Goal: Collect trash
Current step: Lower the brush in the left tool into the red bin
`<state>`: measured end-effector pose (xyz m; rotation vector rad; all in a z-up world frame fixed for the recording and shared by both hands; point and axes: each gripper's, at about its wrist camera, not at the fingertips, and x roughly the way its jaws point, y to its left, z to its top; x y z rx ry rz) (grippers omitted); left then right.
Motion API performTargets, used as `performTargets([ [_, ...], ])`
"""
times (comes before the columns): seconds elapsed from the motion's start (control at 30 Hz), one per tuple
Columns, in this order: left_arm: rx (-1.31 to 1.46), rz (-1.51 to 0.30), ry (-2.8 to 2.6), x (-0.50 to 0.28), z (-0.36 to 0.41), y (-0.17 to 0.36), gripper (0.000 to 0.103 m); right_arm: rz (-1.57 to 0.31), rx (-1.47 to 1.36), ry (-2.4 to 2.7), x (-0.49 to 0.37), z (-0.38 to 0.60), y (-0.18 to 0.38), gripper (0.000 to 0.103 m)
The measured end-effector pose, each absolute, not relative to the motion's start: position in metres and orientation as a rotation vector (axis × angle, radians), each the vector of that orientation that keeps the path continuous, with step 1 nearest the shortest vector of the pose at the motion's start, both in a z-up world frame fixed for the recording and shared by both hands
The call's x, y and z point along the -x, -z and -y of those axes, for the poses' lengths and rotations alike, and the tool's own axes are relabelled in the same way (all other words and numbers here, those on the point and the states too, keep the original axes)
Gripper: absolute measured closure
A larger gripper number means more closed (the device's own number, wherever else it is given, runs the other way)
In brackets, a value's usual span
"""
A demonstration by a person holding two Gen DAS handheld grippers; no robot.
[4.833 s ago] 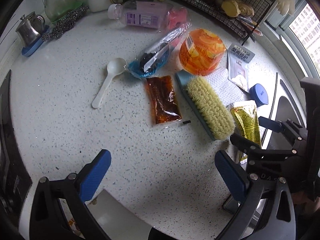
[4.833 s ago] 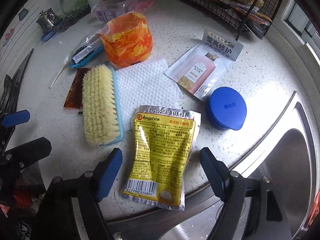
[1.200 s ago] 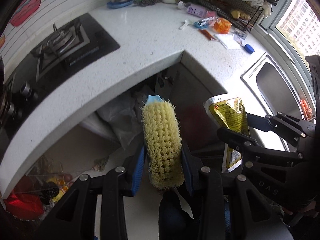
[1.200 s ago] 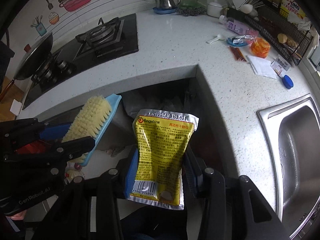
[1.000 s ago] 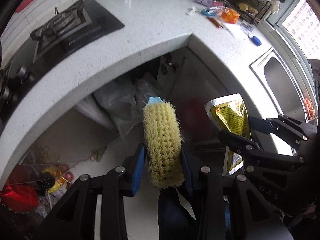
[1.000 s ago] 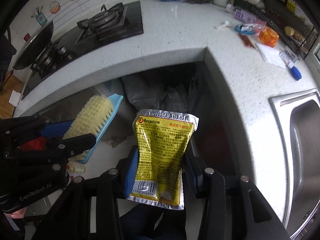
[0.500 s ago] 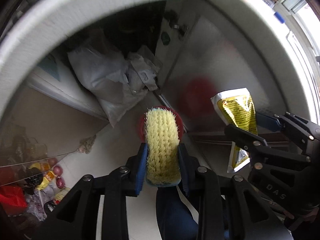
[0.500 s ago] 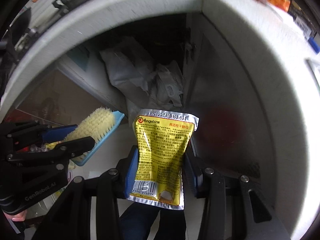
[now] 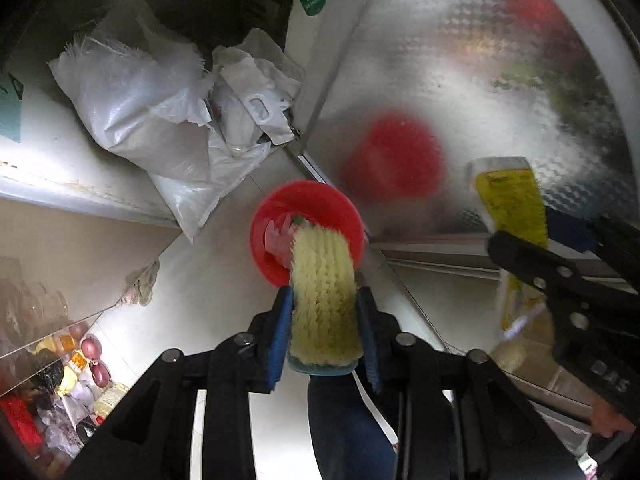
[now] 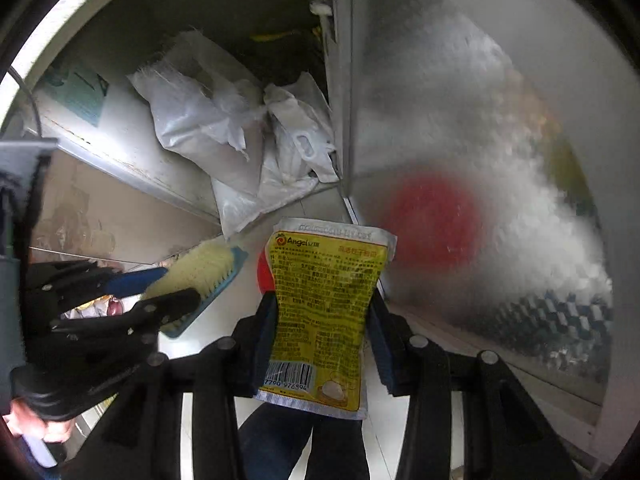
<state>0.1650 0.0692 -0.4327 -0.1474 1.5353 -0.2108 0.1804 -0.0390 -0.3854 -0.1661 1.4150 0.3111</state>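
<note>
My left gripper [image 9: 323,312] is shut on a scrub brush [image 9: 323,280] with yellow bristles and a blue back. It holds the brush just above the red trash bin [image 9: 312,204] on the floor, the brush tip over the bin's opening. My right gripper [image 10: 322,312] is shut on a yellow yeast packet [image 10: 322,296], held upright to the right of the brush. The packet also shows in the left wrist view [image 9: 512,200]. The bin is mostly hidden behind the packet in the right wrist view [image 10: 264,272].
White plastic bags [image 9: 160,100] lie in the open cabinet under the counter. A shiny metal cabinet door [image 9: 480,80] on the right reflects the bin. Bottles and clutter [image 9: 68,368] sit at the lower left. My legs [image 9: 348,428] are below the grippers.
Both grippers have dropped from counter height down under the counter edge. The red bin has come into view and the brush now hangs over it.
</note>
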Motion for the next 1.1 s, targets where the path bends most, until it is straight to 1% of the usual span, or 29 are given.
performTargets([
  [0.07, 0.185, -1.540, 0.207, -0.167, -0.070, 0.436, 0.045, -1.410, 0.175, -0.304, -0.180, 0.041, 0.386, 0.062],
  [0.17, 0.170, -1.535, 0.219, -0.167, -0.068, 0.431, 0.030, -1.418, 0.167, -0.295, -0.180, 0.045, 0.385, 0.062],
  [0.27, 0.136, -1.528, 0.184, -0.165, -0.071, 0.421, 0.029, -1.426, 0.160, -0.296, -0.180, 0.044, 0.385, 0.062],
  [0.37, 0.161, -1.526, 0.178, -0.162, -0.079, 0.412, 0.029, -1.427, 0.167, -0.310, -0.179, 0.039, 0.385, 0.062],
  [0.53, 0.142, -1.480, 0.106, -0.151, -0.096, 0.393, 0.029, -1.426, 0.174, -0.341, -0.179, 0.031, 0.385, 0.062],
  [0.67, 0.107, -1.457, 0.066, -0.143, -0.105, 0.390, 0.028, -1.426, 0.183, -0.371, -0.179, 0.022, 0.391, 0.062],
  [0.77, 0.120, -1.459, 0.024, -0.140, -0.117, 0.396, 0.021, -1.434, 0.189, -0.392, -0.176, 0.014, 0.398, 0.062],
  [0.83, 0.119, -1.463, 0.005, -0.139, -0.124, 0.401, 0.019, -1.437, 0.195, -0.405, -0.175, 0.010, 0.403, 0.062],
  [0.93, 0.115, -1.454, -0.015, -0.135, -0.130, 0.406, 0.012, -1.442, 0.200, -0.416, -0.174, 0.004, 0.411, 0.062],
  [1.1, 0.122, -1.480, -0.035, -0.131, -0.130, 0.415, 0.011, -1.447, 0.212, -0.430, -0.172, 0.001, 0.415, 0.062],
])
